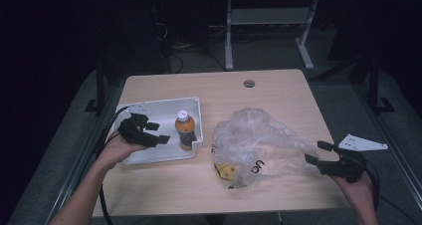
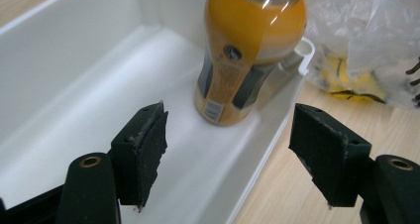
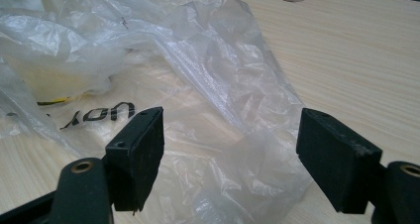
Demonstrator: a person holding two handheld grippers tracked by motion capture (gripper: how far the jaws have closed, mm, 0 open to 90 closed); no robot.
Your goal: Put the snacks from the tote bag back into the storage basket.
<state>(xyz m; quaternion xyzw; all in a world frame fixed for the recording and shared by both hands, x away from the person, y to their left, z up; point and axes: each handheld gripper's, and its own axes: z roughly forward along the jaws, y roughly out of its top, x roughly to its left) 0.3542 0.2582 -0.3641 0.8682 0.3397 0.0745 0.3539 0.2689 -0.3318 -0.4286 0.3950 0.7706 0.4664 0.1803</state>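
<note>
the orange juice bottle with a white cap (image 1: 184,130) stands upright, long axis vertical, at the right end of the white plastic tray (image 1: 149,158), close to its corner. it lies straight ahead of the left gripper (image 1: 156,133), whose fingers (image 2: 141,154) stand wide apart and empty, one over the tray floor, one past its rim. the left hand is by far the nearer. the right gripper (image 1: 319,152), fingers also spread and holding nothing, hovers at the edge of the crumpled clear plastic bag (image 1: 259,145). everything sits on a pale wood-grain table (image 1: 278,93) in a dim room with a grey floor.
</note>
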